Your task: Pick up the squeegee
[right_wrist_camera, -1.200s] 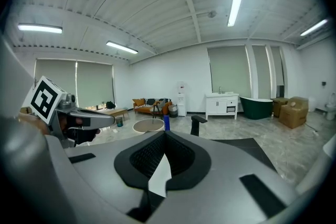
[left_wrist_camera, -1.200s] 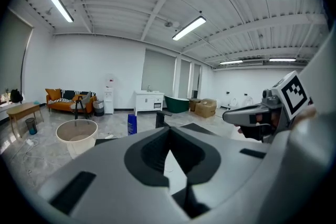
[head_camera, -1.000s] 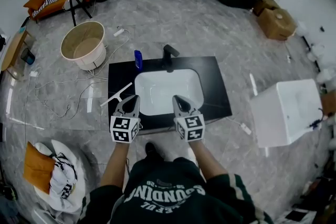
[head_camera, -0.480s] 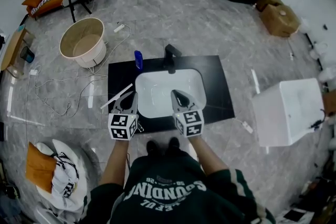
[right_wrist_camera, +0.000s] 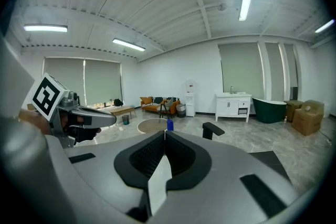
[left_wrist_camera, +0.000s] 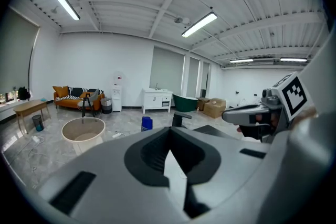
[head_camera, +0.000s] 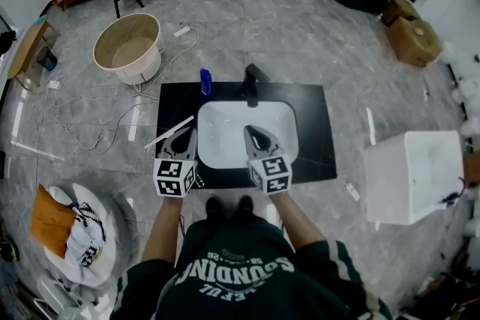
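The squeegee [head_camera: 169, 133], a thin white bar, lies slanted on the left part of the black countertop [head_camera: 313, 133], beside the white sink basin [head_camera: 225, 137]. My left gripper [head_camera: 187, 133] hovers over the counter's front, its tips just right of the squeegee's near end and apart from it. In the left gripper view the left gripper [left_wrist_camera: 169, 134] is shut and empty, and the squeegee is hidden behind the jaws. My right gripper [head_camera: 250, 131] hangs over the basin's front; in its own view the right gripper [right_wrist_camera: 165, 134] is also shut and empty.
A black faucet [head_camera: 253, 79] and a blue bottle [head_camera: 205, 82] stand at the counter's back edge. A beige round tub [head_camera: 127, 47] and loose cables lie on the floor to the left. A white block [head_camera: 412, 176] stands to the right.
Both grippers have edged forward over the counter's front edge, and the person's feet have come up to the counter. Both stay shut and empty; the squeegee has not moved.
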`<state>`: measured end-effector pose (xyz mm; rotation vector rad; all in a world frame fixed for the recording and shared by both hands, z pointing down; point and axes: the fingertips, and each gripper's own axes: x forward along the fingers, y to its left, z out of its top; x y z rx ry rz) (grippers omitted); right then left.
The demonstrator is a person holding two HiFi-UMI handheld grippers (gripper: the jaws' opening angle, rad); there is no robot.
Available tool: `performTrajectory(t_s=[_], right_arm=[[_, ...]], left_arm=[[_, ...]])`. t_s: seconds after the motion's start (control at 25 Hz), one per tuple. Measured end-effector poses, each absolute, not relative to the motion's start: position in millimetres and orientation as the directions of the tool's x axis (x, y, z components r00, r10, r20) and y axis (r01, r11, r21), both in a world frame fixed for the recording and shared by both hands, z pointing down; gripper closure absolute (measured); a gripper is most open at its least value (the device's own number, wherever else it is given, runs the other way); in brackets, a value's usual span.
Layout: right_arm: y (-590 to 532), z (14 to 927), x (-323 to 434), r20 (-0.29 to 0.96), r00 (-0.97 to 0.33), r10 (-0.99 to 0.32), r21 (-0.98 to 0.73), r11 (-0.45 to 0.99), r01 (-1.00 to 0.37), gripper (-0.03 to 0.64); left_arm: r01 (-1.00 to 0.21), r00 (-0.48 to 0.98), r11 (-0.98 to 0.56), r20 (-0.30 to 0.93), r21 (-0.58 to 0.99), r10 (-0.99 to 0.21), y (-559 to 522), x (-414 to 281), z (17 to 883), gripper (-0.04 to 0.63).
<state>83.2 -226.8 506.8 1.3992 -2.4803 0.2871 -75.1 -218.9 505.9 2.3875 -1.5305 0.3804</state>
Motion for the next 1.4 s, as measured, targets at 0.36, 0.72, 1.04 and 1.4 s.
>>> performTrajectory(t_s=[0.36,0.72,1.04,1.4], right_arm=[[-217,514,42,0.354,-0.598,-0.719,-0.046,0.625,-0.779,0.559],[-194,535,2,0.404,-0.667,-0.626,-0.065,0.708,-0.703,0.488],[-178,554,-31,0.443,-0.705,-0.553,-0.086,0.757,-0.648,0.488],[-155,581,-71,0.5,-0.737,-0.456,-0.135,0.799,-0.586,0.488]], left_arm=[[-0.952,0.307,-0.287,0.388,0.109,-0.869,-199,-114,516,0.594],[-0.977,0.211,-0.174,0.412,0.126,-0.886,-171,-158,532,0.594],[-0.982,0.172,-0.121,0.436,0.142,-0.884,-150,-177,546,0.594],[-0.983,0.141,-0.069,0.469,0.169,-0.872,-127,-196,567,0.594]])
